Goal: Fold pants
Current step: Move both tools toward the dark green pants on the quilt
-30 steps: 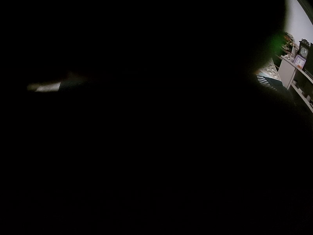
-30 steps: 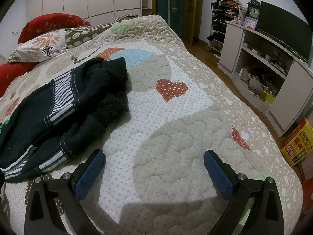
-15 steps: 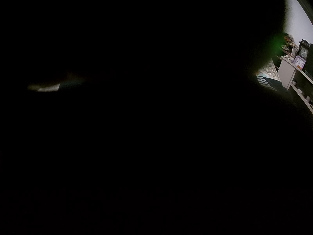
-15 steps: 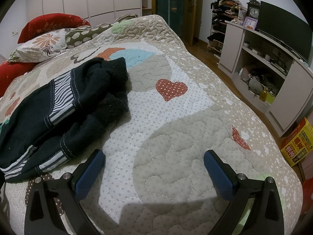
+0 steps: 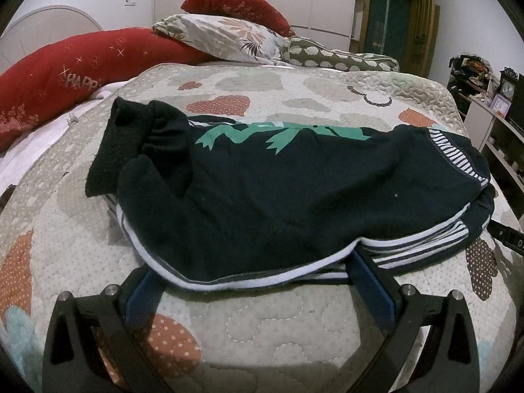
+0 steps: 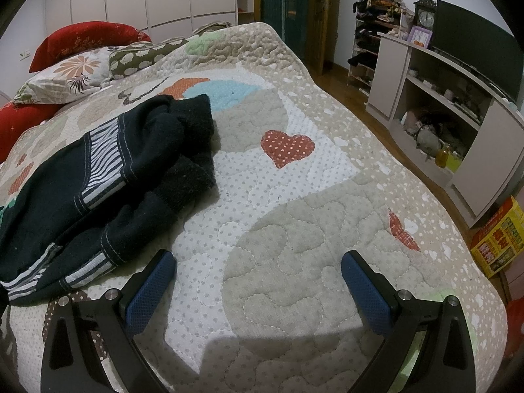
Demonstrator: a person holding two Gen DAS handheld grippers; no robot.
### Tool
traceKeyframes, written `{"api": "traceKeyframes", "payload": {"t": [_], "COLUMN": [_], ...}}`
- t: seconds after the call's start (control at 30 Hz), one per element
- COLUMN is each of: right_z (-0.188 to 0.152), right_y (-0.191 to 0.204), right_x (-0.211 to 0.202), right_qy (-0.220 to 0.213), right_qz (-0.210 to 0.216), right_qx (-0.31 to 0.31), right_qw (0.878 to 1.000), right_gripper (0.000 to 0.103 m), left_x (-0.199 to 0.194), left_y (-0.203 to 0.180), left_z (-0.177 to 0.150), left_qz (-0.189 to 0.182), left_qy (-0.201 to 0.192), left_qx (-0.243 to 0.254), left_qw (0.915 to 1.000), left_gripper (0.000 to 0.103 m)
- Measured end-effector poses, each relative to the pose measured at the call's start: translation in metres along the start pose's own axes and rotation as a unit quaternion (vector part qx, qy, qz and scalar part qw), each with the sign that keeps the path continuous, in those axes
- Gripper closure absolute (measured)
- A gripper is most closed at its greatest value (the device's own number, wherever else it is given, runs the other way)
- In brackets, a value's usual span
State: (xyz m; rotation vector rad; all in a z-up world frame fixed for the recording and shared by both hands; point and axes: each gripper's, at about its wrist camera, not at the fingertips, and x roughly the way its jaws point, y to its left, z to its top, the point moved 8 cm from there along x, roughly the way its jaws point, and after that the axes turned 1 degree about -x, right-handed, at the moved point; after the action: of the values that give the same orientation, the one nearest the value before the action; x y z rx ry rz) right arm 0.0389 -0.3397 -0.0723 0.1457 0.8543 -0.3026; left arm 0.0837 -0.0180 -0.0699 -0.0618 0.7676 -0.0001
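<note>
We see the pants (image 5: 278,183), dark navy with striped white trim and a green print, lying in a rumpled heap on the quilt (image 5: 262,321) that covers the bed. Through the left wrist camera they stretch across the middle of the bed, one thick dark cuff bunched at their far left end. Our left gripper (image 5: 258,281) sits low on the quilt at the near hem of the pants; its fingers (image 5: 371,291) are spread wide, and the tips of both blue pads slip under the white-edged hem, gripping nothing.

Through the right wrist camera the pants (image 6: 98,177) lie to the left, and our right gripper (image 6: 258,278) rests over bare quilt just beside them. Its fingers (image 6: 149,290) are also spread apart and hold nothing; the left pad is near the striped edge but not touching it.

Red and floral pillows (image 5: 229,37) are stacked at the head of the bed. A shelf unit (image 6: 458,124) stands along the wall to the right, and a yellow box (image 6: 501,239) sits on the floor beside it.
</note>
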Motion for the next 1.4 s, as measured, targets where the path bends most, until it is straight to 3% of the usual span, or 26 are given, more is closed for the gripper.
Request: {"api": "traceKeyframes", "payload": {"t": [0.3, 0.33, 0.43, 0.5, 0.67, 0.77, 0.83, 1.1, 1.23, 1.4], "right_z": [0.002, 0.002, 0.000, 0.000, 0.000, -0.008, -0.014, -0.043, -0.049, -0.057], "right_y": [-0.003, -0.002, 0.000, -0.001, -0.006, -0.012, -0.010, 0.009, 0.006, 0.005], "right_x": [-0.001, -0.001, 0.000, -0.001, -0.005, -0.015, -0.021, -0.040, -0.047, -0.059], "right_qy": [0.001, 0.002, 0.004, 0.006, 0.034, 0.029, 0.033, 0.020, 0.002, -0.029], "right_qz": [0.001, 0.001, -0.003, -0.001, 0.060, 0.103, 0.117, 0.062, 0.049, 0.037], "right_qx": [-0.001, -0.001, -0.004, -0.001, 0.022, 0.078, 0.078, -0.011, -0.008, 0.008], "right_qw": [1.000, 1.000, 1.000, 1.000, 0.997, 0.991, 0.990, 0.998, 0.999, 0.999], "right_gripper": [0.001, 0.001, 0.001, 0.001, 0.001, 0.001, 0.001, 0.001, 0.001, 0.001], "left_x": [-0.005, -0.014, -0.026, -0.031, -0.028, -0.034, -0.041, -0.074, -0.091, -0.107], "left_y": [0.009, 0.023, 0.001, 0.010, 0.020, 0.019, 0.016, 0.014, 0.010, 0.007], "left_z": [0.000, -0.006, -0.013, -0.015, -0.021, -0.033, -0.040, -0.054, -0.056, -0.050], "left_qz": [0.000, 0.002, 0.022, 0.026, -0.006, -0.008, -0.008, -0.022, -0.028, -0.009], "left_qy": [0.000, 0.001, 0.004, 0.004, 0.049, 0.050, 0.048, 0.096, 0.093, 0.073], "left_qx": [0.000, 0.002, 0.016, 0.018, 0.011, 0.032, 0.051, 0.041, 0.039, 0.061], "left_qw": [1.0000, 1.0000, 0.9996, 0.9995, 0.9987, 0.9982, 0.9975, 0.9943, 0.9945, 0.9954], "left_gripper": [0.000, 0.000, 0.000, 0.000, 0.000, 0.000, 0.000, 0.000, 0.000, 0.000]}}
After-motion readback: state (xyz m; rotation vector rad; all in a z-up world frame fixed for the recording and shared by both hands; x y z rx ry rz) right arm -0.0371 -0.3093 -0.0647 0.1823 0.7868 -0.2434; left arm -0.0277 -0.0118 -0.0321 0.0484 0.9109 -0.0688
